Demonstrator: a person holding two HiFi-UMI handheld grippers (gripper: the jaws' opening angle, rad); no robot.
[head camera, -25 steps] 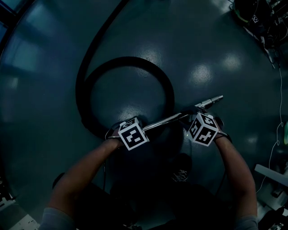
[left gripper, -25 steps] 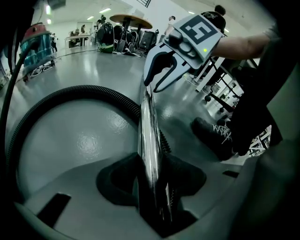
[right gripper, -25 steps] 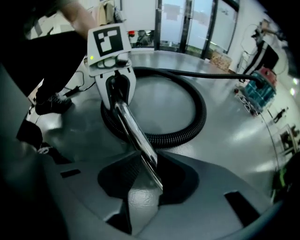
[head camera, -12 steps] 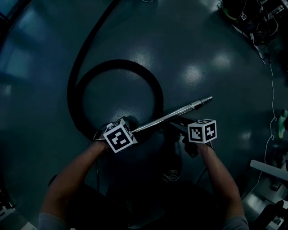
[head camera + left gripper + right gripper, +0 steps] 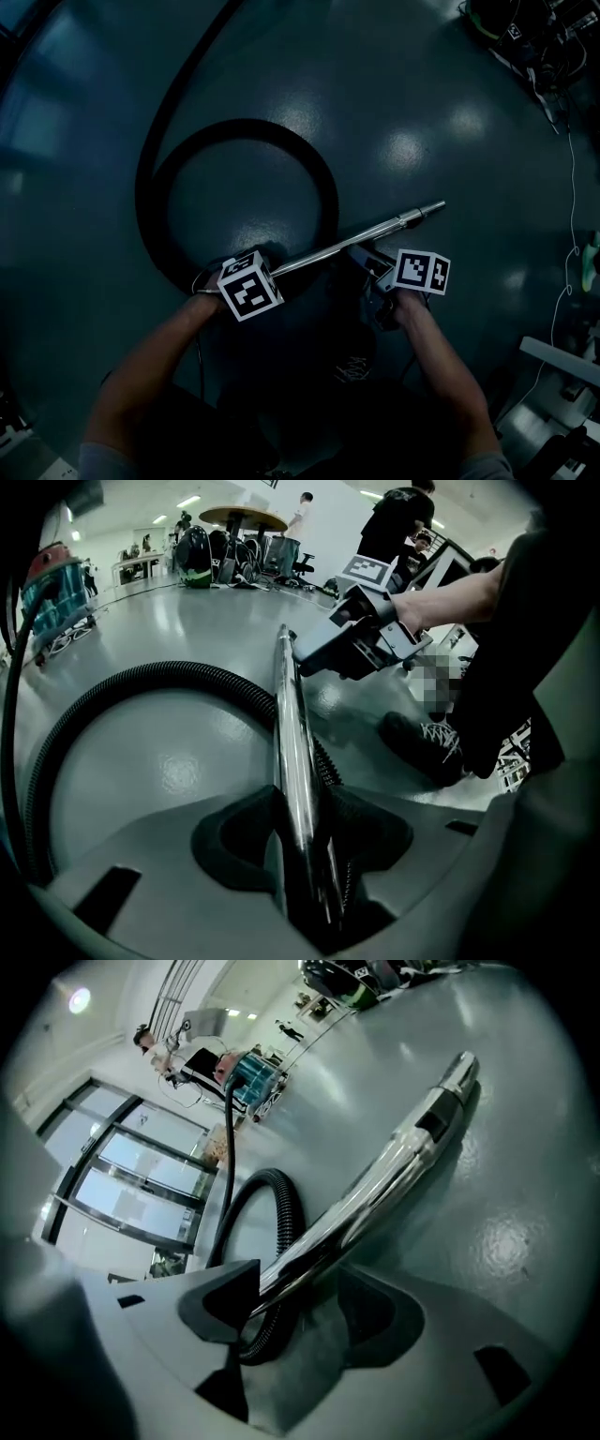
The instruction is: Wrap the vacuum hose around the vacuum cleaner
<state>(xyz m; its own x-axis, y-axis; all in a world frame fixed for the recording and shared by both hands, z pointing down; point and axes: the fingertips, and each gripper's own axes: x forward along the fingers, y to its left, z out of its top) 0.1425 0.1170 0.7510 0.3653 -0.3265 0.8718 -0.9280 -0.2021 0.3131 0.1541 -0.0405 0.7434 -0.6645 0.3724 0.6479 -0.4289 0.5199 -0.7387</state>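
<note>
L gripper (image 5: 302,841): clamped on chrome wand (image 5: 349,241), pads tight on both sides of tube, near its hose end.
R gripper (image 5: 295,1302): jaws wide apart, just been opening; wand crossing the gap close to one pad, not pressed. Sits partway along tube, nearer free tip than L gripper.
Wand: slanting up and to the right in head view, from L gripper past R gripper to bare tip.
Hose (image 5: 326,192): black, ribbed. One full loop flat on floor (image 5: 422,112), just ahead of both grippers; near end meeting wand by L gripper, far end trailing off top of head view.
Vacuum cleaner (image 5: 251,1074): teal canister, well apart from both grippers, across the room by glass wall. Hose running up to it, not wrapped round it.
Shoe (image 5: 422,747): dark w/ white laces, on floor just right of wand in L gripper view.
</note>
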